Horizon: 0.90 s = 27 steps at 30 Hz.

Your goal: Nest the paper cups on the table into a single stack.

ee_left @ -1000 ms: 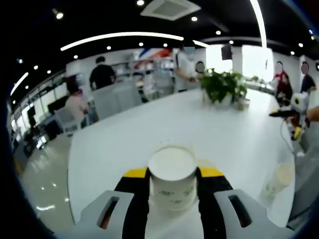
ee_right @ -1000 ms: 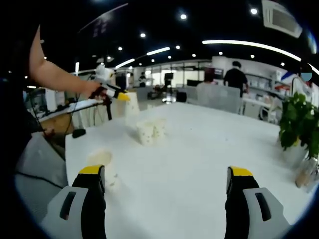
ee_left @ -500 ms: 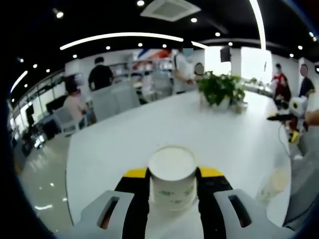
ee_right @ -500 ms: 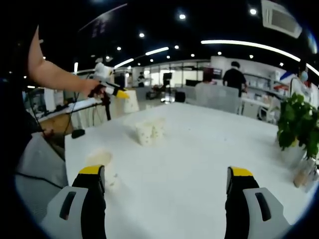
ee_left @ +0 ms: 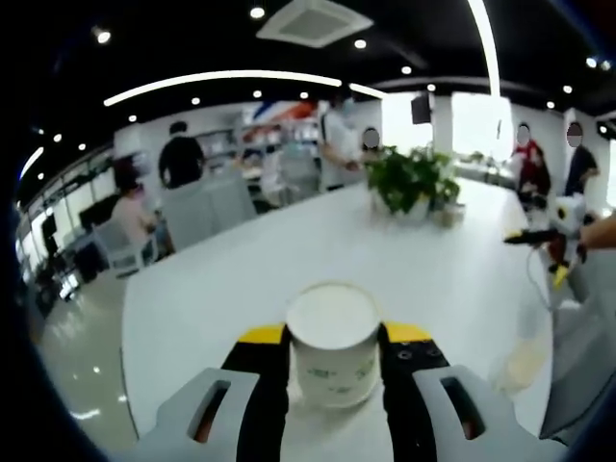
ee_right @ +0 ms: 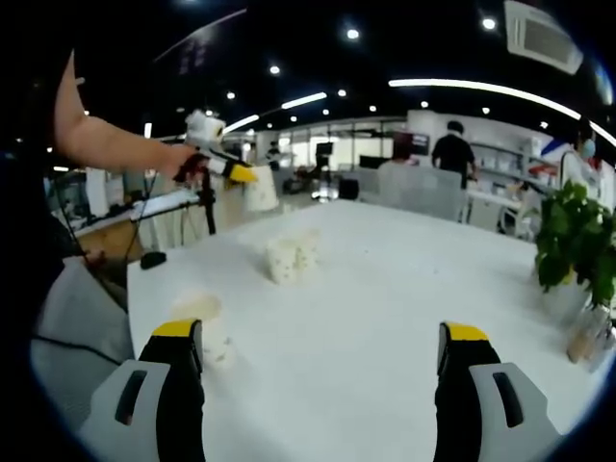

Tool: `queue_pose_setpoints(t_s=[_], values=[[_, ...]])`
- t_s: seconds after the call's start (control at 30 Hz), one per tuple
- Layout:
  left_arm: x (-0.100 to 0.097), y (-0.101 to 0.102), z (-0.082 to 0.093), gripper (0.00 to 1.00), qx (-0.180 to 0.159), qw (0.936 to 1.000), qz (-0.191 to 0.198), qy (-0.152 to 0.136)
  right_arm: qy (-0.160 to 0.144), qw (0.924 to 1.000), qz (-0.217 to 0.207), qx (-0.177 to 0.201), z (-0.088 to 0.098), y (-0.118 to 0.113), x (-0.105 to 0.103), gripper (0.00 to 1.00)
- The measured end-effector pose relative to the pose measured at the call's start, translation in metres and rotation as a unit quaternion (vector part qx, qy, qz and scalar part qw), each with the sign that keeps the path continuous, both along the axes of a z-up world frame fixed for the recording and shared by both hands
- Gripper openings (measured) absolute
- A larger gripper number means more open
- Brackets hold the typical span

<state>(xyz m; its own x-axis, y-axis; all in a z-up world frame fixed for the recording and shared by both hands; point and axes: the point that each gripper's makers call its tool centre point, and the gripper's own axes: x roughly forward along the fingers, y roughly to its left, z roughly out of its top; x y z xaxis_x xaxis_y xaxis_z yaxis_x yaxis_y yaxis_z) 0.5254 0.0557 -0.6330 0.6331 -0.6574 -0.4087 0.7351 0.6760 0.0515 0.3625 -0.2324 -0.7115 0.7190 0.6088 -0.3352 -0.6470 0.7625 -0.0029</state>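
In the left gripper view my left gripper [ee_left: 335, 348] pinches a white paper cup with a faint green print [ee_left: 335, 345] at the bottom centre, its yellow-tipped black fingers [ee_left: 262, 339] pressed against both sides of the tapered wall. The cup's round mouth faces the camera; its base is hidden between the grey plastic finger mounts. Behind it stretches the smooth, glossy white table [ee_left: 289, 260]. At the lower right, a second pale paper cup [ee_left: 523, 361] stands on the table, blurred and partly washed out against the surface. A leafy green potted plant [ee_left: 409, 181] sits at the far end, upper right of centre.

In the right gripper view my right gripper [ee_right: 322, 358] has its fingers [ee_right: 177, 339] spread wide apart at the bottom corners, with bare table between them. The held cup appears at upper left [ee_right: 261, 189], above the table's far edge, gripped by my left gripper [ee_right: 241, 174] at the end of my bare forearm. Near the centre left, a small cluster of printed paper cups [ee_right: 292, 256] rests on the table; I cannot tell how many, nor whether they are upright. The pale cup stands at lower left [ee_right: 200, 319], just beside my left-hand finger, its rim soft and indistinct.
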Motion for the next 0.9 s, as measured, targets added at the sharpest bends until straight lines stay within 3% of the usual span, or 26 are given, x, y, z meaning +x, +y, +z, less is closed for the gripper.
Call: queue_pose_setpoints(t_s=[0.6,0.9], values=[[-0.015,-0.033,0.004,0.34,-0.003,0.999,-0.044,0.007,-0.008,1.0,0.005,0.003,0.009,0.005,-0.004,1.0],[-0.022,-0.051,0.015,0.34,-0.007,0.9978,-0.065,0.006,-0.014,0.9998,0.011,0.005,0.016,0.01,-0.004,1.0]])
